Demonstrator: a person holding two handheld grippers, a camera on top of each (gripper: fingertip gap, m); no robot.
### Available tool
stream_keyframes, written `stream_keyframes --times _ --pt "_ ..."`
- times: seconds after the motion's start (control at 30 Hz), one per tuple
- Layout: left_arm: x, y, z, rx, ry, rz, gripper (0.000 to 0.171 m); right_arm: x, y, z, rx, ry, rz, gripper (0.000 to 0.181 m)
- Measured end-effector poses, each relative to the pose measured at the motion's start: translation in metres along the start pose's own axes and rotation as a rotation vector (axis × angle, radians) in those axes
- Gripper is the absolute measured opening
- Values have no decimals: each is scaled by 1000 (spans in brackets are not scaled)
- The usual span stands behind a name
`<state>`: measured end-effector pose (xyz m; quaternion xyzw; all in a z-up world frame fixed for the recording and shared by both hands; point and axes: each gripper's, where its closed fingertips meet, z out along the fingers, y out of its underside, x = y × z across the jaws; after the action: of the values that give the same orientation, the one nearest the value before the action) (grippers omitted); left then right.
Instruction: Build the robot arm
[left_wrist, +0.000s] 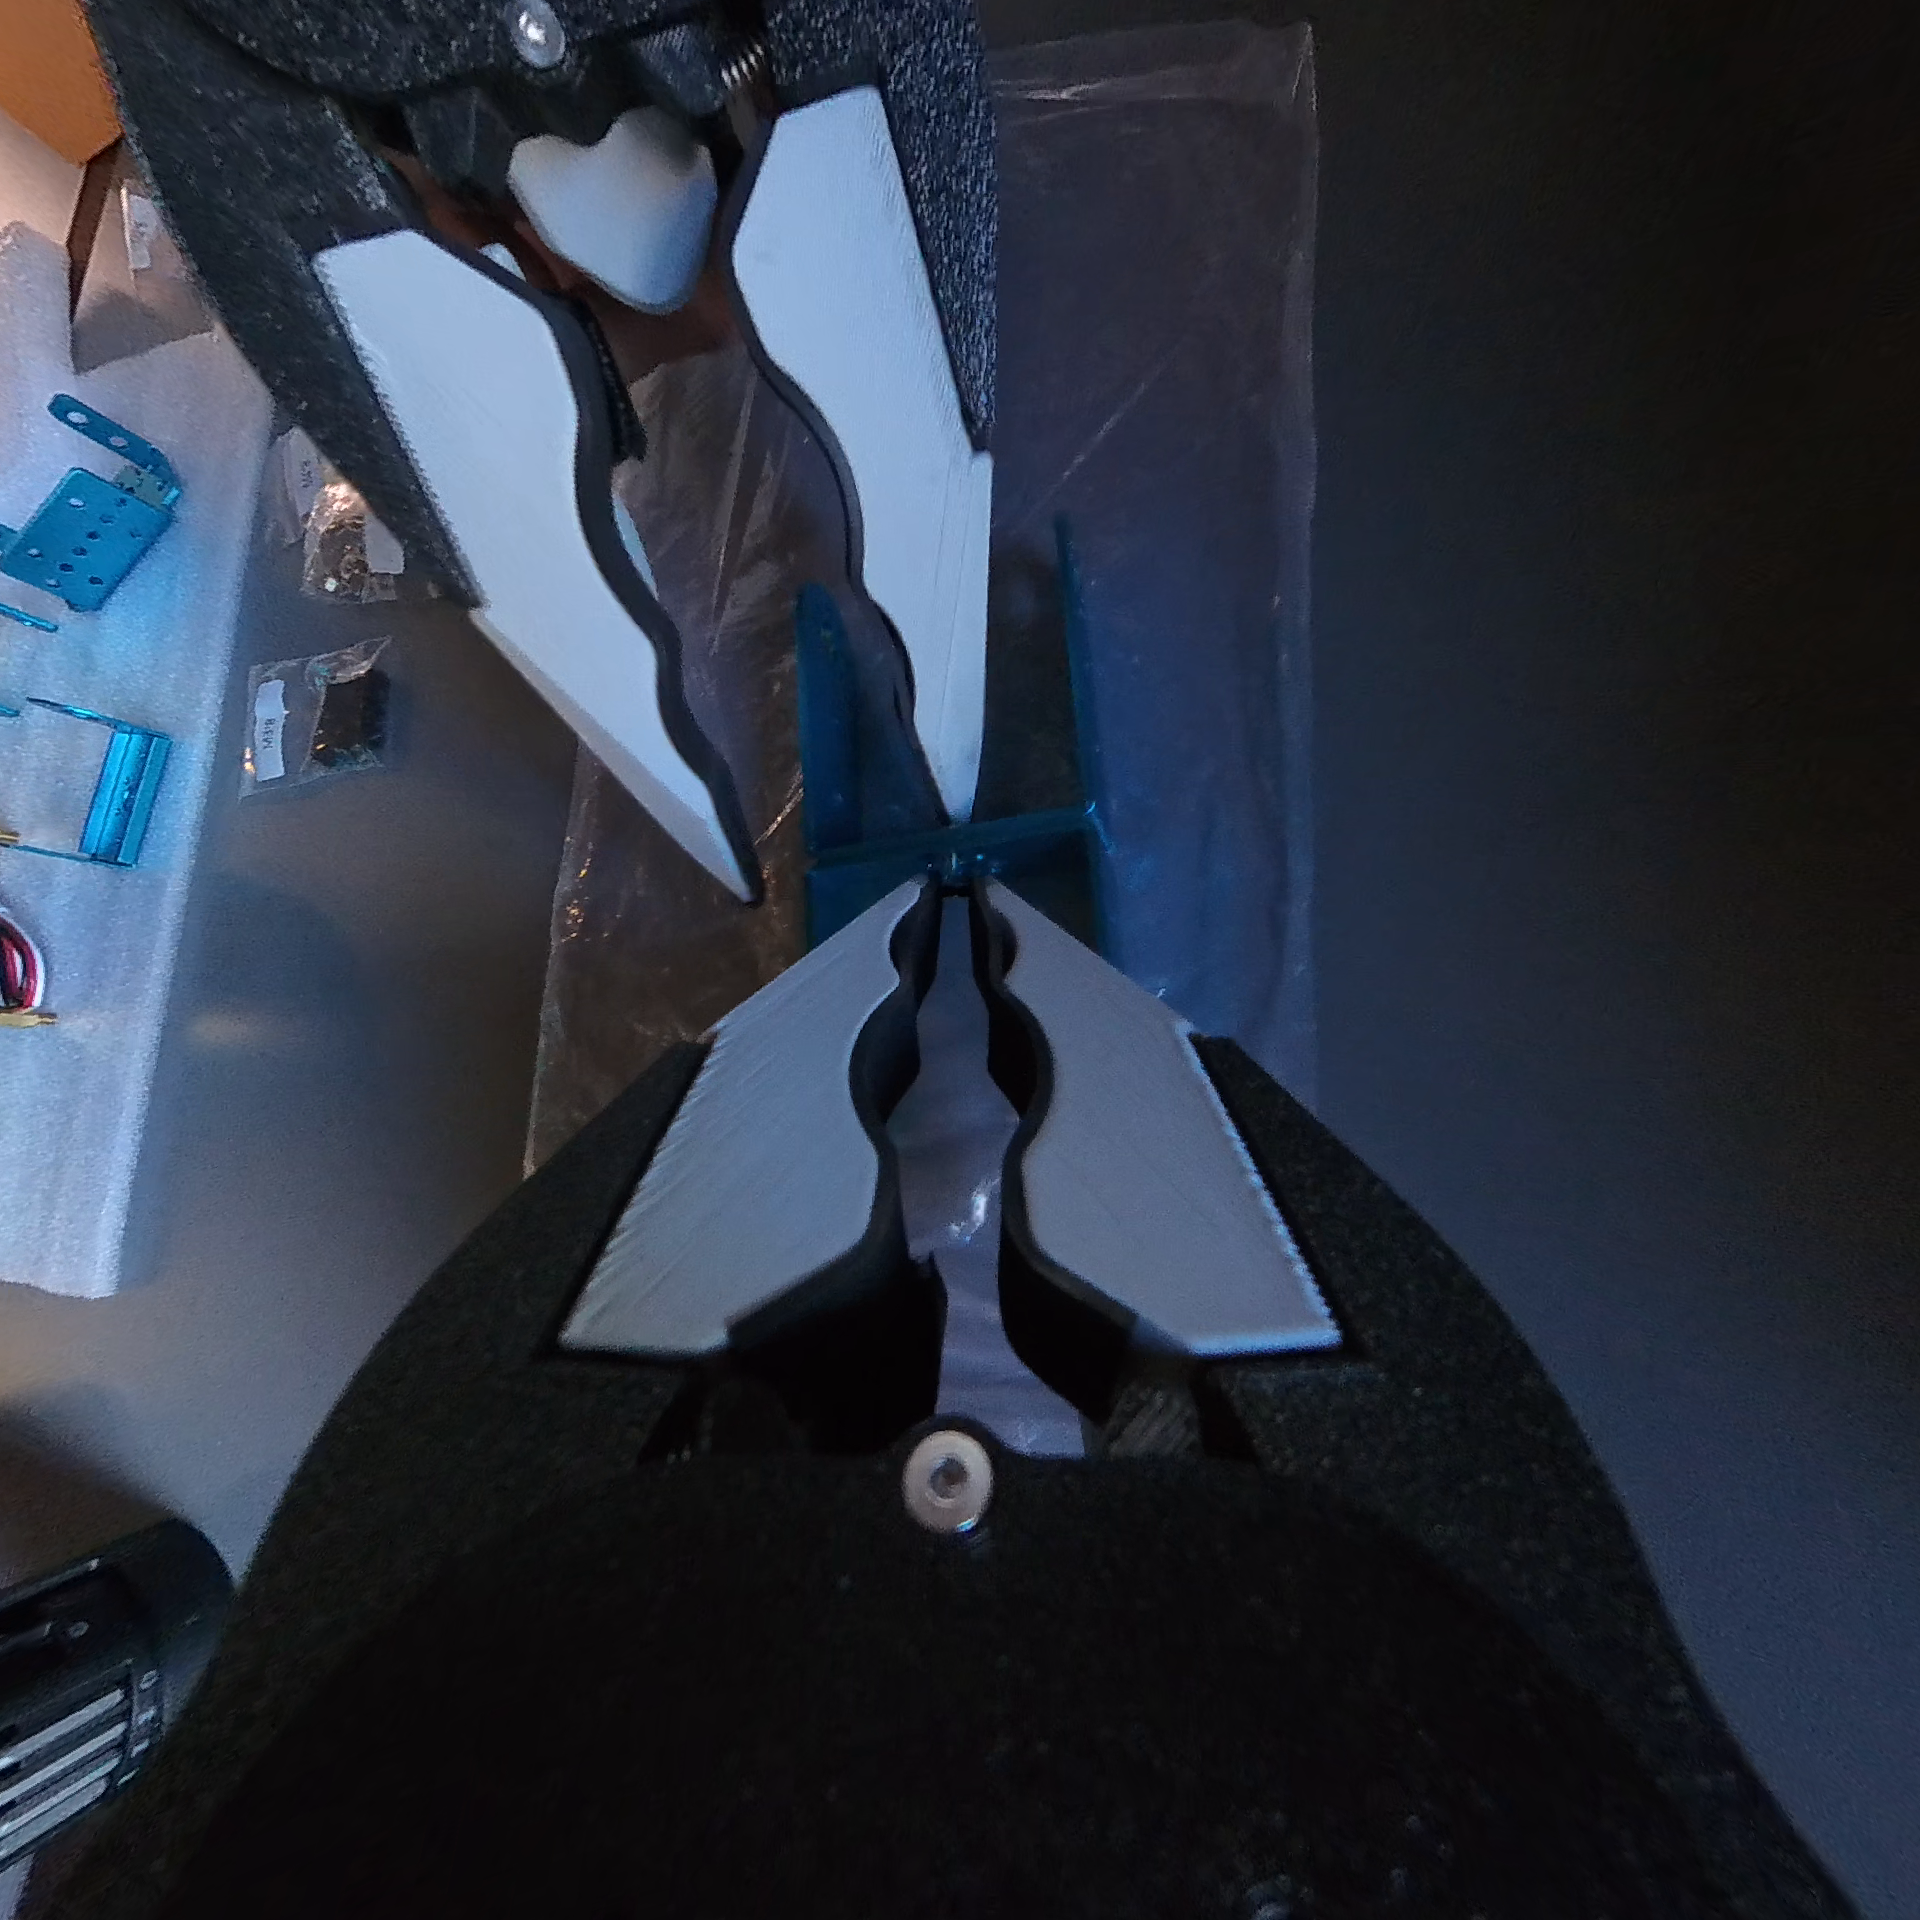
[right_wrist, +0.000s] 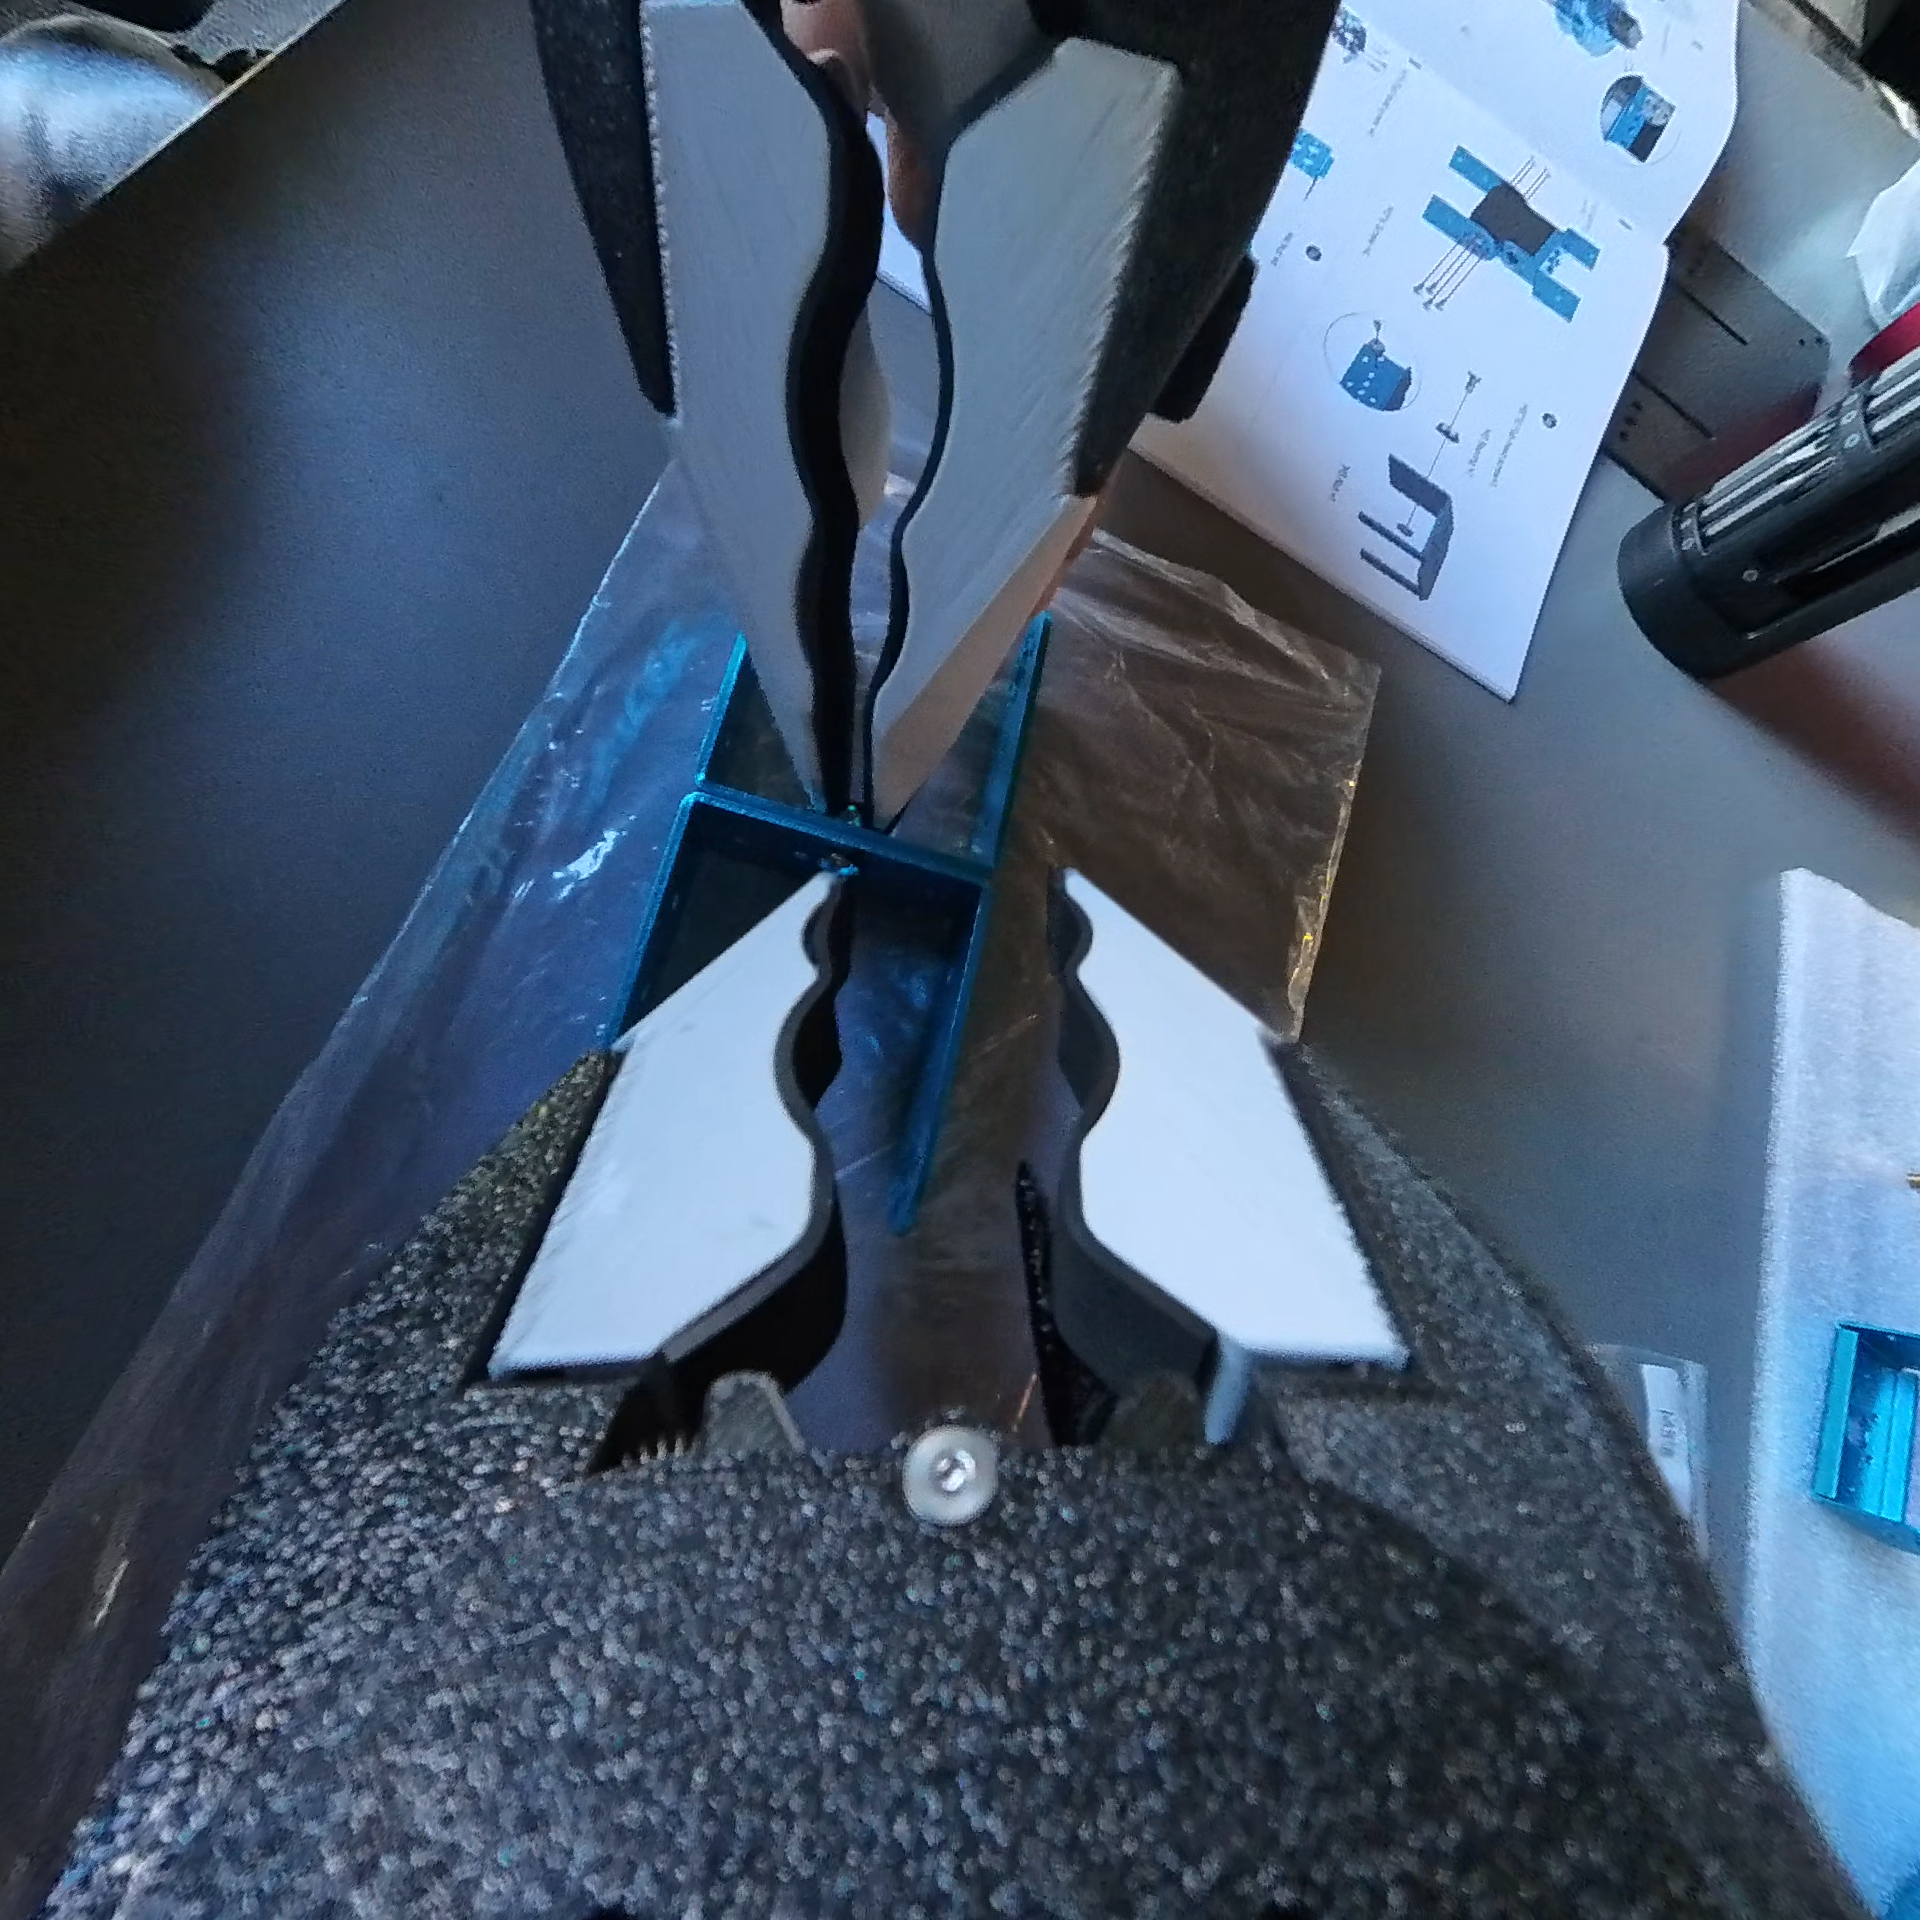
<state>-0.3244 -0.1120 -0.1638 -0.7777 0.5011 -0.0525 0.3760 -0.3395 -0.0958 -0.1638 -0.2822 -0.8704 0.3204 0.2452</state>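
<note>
Left gripper (left_wrist: 951, 883) is nearly closed, its two tips pinching the middle of the crossbar of a blue H-shaped metal bracket (left_wrist: 1070, 717), apparently on a small screw there. Seen from the right wrist, the right gripper (right_wrist: 951, 883) stands wide, holding nothing: one side plate of the blue H-shaped metal bracket (right_wrist: 951, 1039) passes between its fingers, the left fingertip (right_wrist: 821, 894) touching the crossbar or just short of it, the right one clear outside the plate. The two grippers meet the bracket from opposite sides, tip almost to tip.

Under the bracket lies one clear plastic bag (left_wrist: 1174, 312) on the grey counter (left_wrist: 395, 1039).

Only the left wrist view shows the white foam sheet (left_wrist: 94, 1039) at its left edge, carrying at least three more blue metal parts (left_wrist: 88, 520), with two small bags of dark hardware (left_wrist: 322, 717) beside it on the counter.

Only the right wrist view shows an open white instruction sheet (right_wrist: 1455, 364) with blue diagrams beyond the bag, a black cylindrical tool holder (right_wrist: 1766, 561) beside that sheet, and one blue part (right_wrist: 1870, 1434) on foam at the right edge.
</note>
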Motion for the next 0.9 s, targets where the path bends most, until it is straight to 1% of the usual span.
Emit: stream_keyframes --times 0.13,0.33,0.43,0.6,0.9 --pt "-1 -2 -2 11 4 -1 4 3 -1 -2 9 14 -1 34" --pt "-1 -4 -1 -6 3 20 4 2 -2 -2 19 9 7 32" --pt "0 -4 -1 -4 11 16 4 -2 -2 -4 19 -11 5 34" --pt "0 -4 -1 -6 11 22 4 1 -1 0 10 12 -7 34" --pt "-1 -4 -1 -20 10 34 4 -2 -3 -1 25 -13 15 35"
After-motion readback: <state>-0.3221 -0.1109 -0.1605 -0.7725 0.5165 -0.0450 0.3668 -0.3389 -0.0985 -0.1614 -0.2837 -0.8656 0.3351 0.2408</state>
